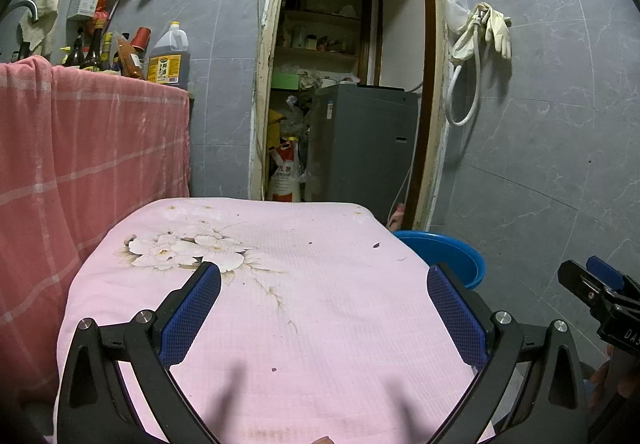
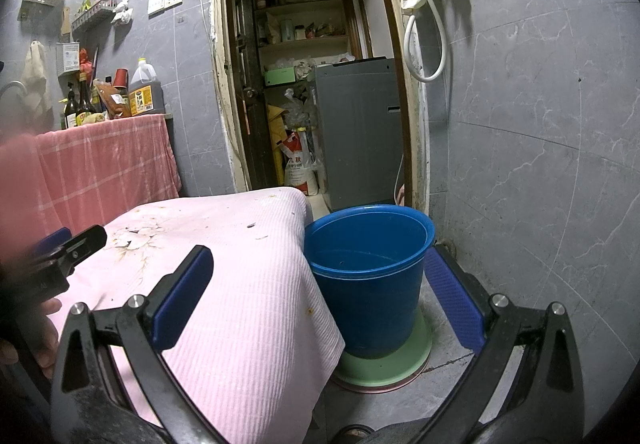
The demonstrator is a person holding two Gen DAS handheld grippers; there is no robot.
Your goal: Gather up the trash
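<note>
Hovering over a bench draped in a pink cloth (image 1: 304, 284) printed with pale flowers, the left gripper (image 1: 324, 276) has its blue-padded fingers spread wide with nothing between them. Small dark scraps of trash (image 1: 376, 244) lie scattered on the cloth, one near the far right corner and another crumb (image 1: 274, 369) closer in, between the fingers' shadows. The right gripper (image 2: 320, 264) is also spread apart and empty, held off the bench's right edge, with its left finger over the cloth and its right finger beside a blue bucket (image 2: 370, 276). That bucket stands upright on the floor, just beside the bench's right side, resting on a green round base (image 2: 404, 366); whether it holds anything is hard to tell. Behind the bench, a red checked cloth (image 1: 92, 148) hangs down from a counter carrying bottles and a large oil jug (image 1: 170, 56). An open doorway shows a grey appliance (image 1: 360, 140), and rubber gloves (image 1: 498, 28) hang on the tiled wall.
</note>
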